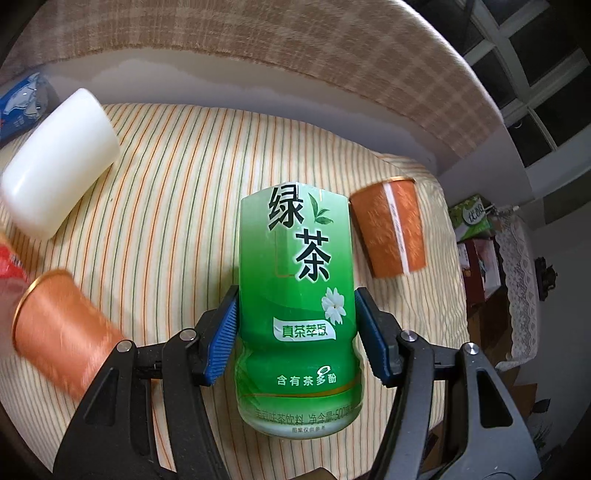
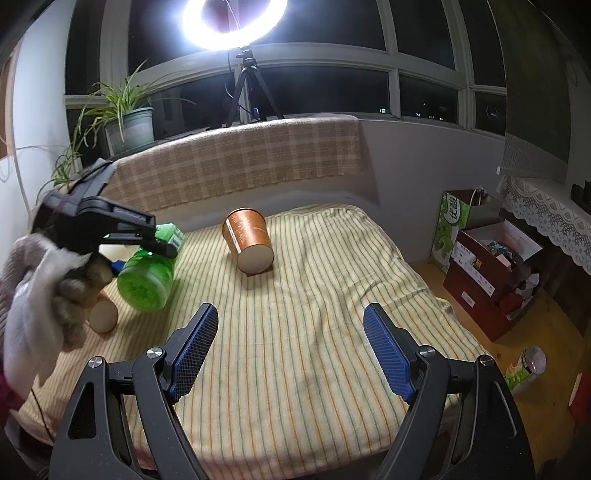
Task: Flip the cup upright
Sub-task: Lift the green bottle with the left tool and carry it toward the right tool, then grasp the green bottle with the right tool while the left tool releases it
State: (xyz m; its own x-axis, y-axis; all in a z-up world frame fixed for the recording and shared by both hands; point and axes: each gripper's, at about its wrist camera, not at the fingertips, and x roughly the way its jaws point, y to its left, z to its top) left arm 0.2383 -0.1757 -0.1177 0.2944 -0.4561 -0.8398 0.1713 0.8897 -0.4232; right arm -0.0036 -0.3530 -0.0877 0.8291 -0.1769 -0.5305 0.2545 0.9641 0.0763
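Note:
My left gripper [image 1: 295,325] is shut on a green tea-label cup [image 1: 295,295], held tilted in the air above the striped cloth; it also shows in the right wrist view [image 2: 147,273] with its base toward the camera. An orange paper cup [image 1: 388,229] lies on its side to the right, also in the right wrist view [image 2: 249,245]. Another orange cup [image 1: 62,332] lies at the left, its base showing in the right wrist view [image 2: 103,315]. A white cup [image 1: 59,162] lies at the far left. My right gripper [image 2: 291,350] is open and empty above the cloth.
The striped cloth [image 2: 314,314] covers a low table against a plaid-covered ledge [image 2: 240,158]. Boxes [image 2: 491,273] and a bottle [image 2: 528,365] sit on the floor to the right. A potted plant [image 2: 129,125] and a ring light on a tripod [image 2: 236,22] stand on the sill.

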